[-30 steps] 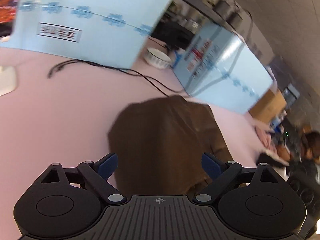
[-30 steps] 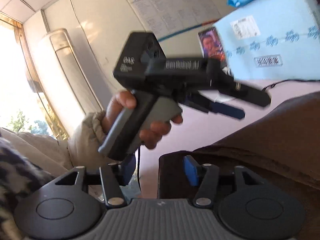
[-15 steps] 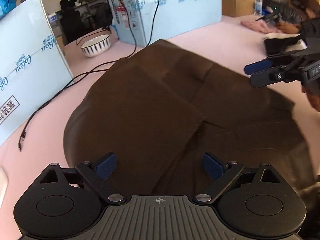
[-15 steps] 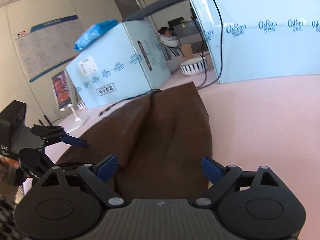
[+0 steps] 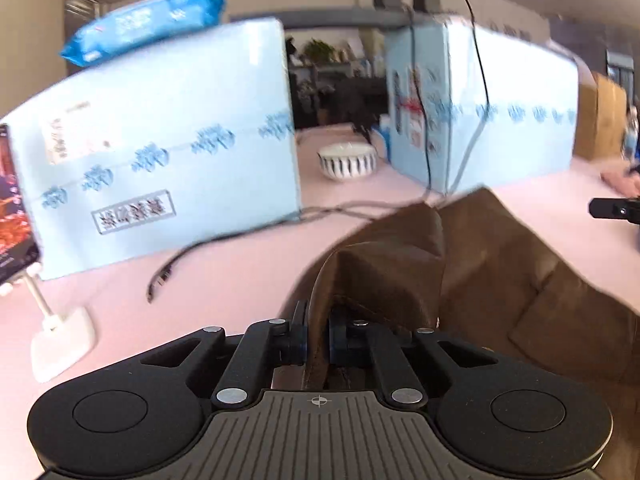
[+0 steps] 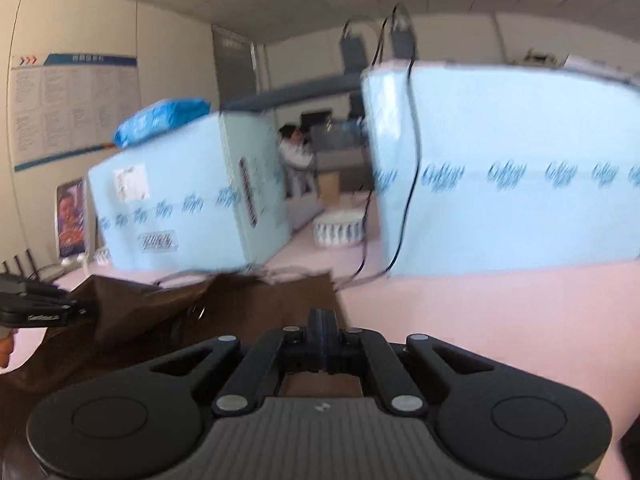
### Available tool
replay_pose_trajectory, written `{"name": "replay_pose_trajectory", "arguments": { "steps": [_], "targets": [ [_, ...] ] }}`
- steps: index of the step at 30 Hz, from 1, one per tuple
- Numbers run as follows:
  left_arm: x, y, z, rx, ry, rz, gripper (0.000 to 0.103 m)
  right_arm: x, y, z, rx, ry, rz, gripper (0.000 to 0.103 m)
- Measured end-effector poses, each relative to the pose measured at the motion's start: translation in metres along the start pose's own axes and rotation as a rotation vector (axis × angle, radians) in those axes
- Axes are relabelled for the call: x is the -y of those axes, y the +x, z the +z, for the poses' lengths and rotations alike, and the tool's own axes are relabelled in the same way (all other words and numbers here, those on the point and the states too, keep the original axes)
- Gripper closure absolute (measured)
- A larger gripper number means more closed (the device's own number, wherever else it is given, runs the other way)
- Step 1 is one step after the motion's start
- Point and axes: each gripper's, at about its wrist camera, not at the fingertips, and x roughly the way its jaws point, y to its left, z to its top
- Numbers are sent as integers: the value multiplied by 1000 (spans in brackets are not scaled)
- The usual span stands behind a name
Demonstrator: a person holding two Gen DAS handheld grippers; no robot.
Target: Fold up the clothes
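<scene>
Your left gripper (image 5: 318, 334): jaws just closed, now pinching raised fold of brown garment (image 5: 480, 272); cloth rises in ridge from between pads. Your right gripper (image 6: 322, 330): jaws just closed, pads pressed together over garment's right edge; whether cloth is caught between them, cannot tell. Garment lies spread on pink table (image 6: 500, 312) between both tools. Beyond: black cable (image 5: 240, 236), striped bowl (image 5: 347, 160), two pale-blue boxes (image 5: 160, 148), blue packet (image 5: 148, 24) atop left one.

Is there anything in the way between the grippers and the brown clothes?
Nothing is. The left gripper is pinching a fold of the brown clothes, and the right gripper is shut right over them.
</scene>
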Motion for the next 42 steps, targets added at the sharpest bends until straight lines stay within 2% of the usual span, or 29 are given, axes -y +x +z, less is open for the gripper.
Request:
{"name": "replay_pose_trajectory", "arguments": {
  "steps": [2,3,5,7,9,11,13,14,16,17,18,19,20,22,24,25,26,28,30,31,33,34,35,37,39,40,41,42],
  "targets": [
    [-24,-14,5,29,-123,-11,95,12,-12,13,22,34,13,102],
    [-42,-23,4,36,-203,-16,95,19,-15,16,10,61,42,97],
    [-65,-36,-6,32,-288,6,95,27,-13,11,-29,104,81,93],
    [-88,-47,-28,-8,-373,54,95,31,4,-5,-135,140,150,82],
    [-106,-52,-49,-50,-446,91,95,29,24,-21,-240,156,202,48],
    [-123,-59,-75,-104,-528,121,95,23,42,-33,-318,161,236,31],
    [-133,-65,-90,-125,-571,127,93,11,69,-45,-398,147,271,23],
    [-139,-70,-99,-135,-609,121,88,4,79,-49,-423,138,271,19],
    [-154,-82,-111,-148,-697,84,63,-10,101,-55,-469,111,280,16],
    [-159,-87,-114,-150,-732,65,35,-14,109,-57,-489,98,294,12],
    [-162,-92,-116,-141,-743,47,20,-25,116,-60,-492,60,320,7],
    [-164,-98,-118,-132,-749,29,20,-36,123,-62,-494,22,346,9],
    [-162,-103,-115,-122,-717,4,18,-45,127,-64,-509,-9,372,18],
    [-156,-109,-110,-122,-649,-42,10,-79,126,-70,-502,-205,339,53],
    [-147,-101,-108,-151,-609,-83,7,-97,124,-71,-490,-301,340,82],
    [-141,-96,-107,-167,-596,-97,7,-100,123,-70,-493,-297,356,87],
    [-134,-89,-106,-189,-576,-114,7,-101,121,-69,-491,-296,352,87],
    [-115,-76,-102,-219,-507,-142,7,-109,112,-73,-452,-382,283,87],
    [-95,-66,-99,-233,-406,-109,7,-118,100,-78,-405,-505,220,87],
    [-85,-57,-97,-249,-357,-70,7,-122,94,-80,-379,-565,181,87],
    [-77,-44,-97,-266,-349,-16,8,-128,83,-81,-302,-672,86,89],
    [-73,-41,-97,-259,-360,-33,8,-128,81,-80,-279,-696,61,89],
    [-70,-38,-96,-252,-371,-51,10,-129,76,-77,-225,-749,1,89],
    [-64,-33,-94,-244,-384,-95,26,-126,66,-64,-152,-777,-58,89],
    [-55,-29,-92,-218,-424,-141,79,-123,60,-51,-84,-791,-123,89],
    [-55,-27,-92,-213,-459,-163,88,-123,59,-44,-40,-802,-164,89],
    [-57,-23,-94,-199,-569,-233,93,-122,61,-39,-13,-794,-177,86],
    [-60,-19,-98,-175,-694,-313,94,-121,65,-32,2,-769,-176,73]
  ]
}}
